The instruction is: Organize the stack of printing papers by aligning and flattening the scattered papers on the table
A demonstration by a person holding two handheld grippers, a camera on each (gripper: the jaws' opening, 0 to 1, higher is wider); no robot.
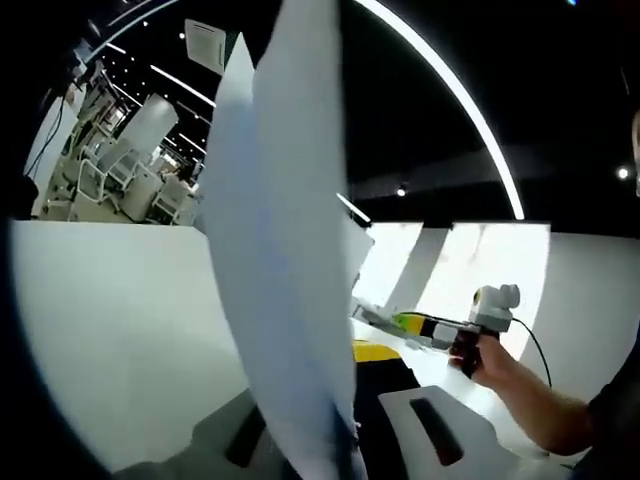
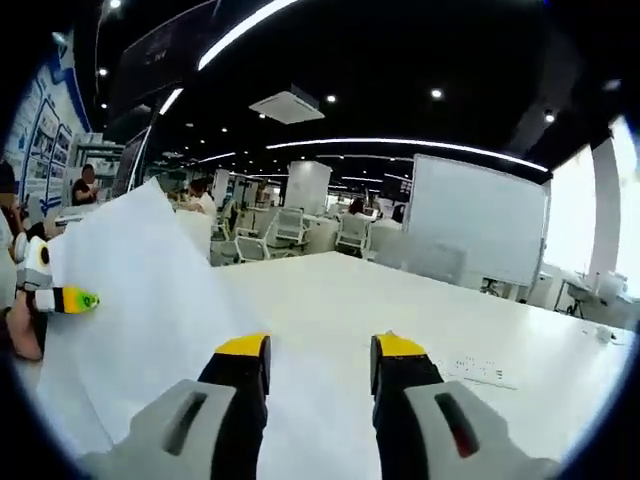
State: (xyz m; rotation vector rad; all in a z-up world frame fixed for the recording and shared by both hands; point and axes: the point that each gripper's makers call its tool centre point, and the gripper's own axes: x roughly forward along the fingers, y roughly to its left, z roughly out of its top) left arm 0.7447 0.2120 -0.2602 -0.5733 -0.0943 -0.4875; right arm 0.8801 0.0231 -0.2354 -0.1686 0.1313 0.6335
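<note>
White paper (image 1: 285, 250), several sheets together, stands on edge in the left gripper (image 1: 345, 440), rising from between its jaws up past the top of the left gripper view. The jaws are closed on the lower edge of the sheets; the bundle looks lifted off the table (image 2: 420, 310), probably so the edges can be squared before laying it flat. That is a guess from the upright hold.

Seen from the right gripper view, the same paper (image 2: 140, 300) slopes up from the table toward the far side, to the left of the right gripper (image 2: 318, 375). Its lower part seems to rest on or near the tabletop; exact contact not clear.

Right gripper: jaws set apart with a plain gap, yellow tips, nothing between them, hovering low over the table just beside the paper.

A person's hand (image 1: 490, 365) holds a gripper out level beyond the paper in the left gripper view, forearm reaching in from the right.

Another sheet (image 2: 485, 370) lies flat on the table right of the right gripper, faint print on it
</note>
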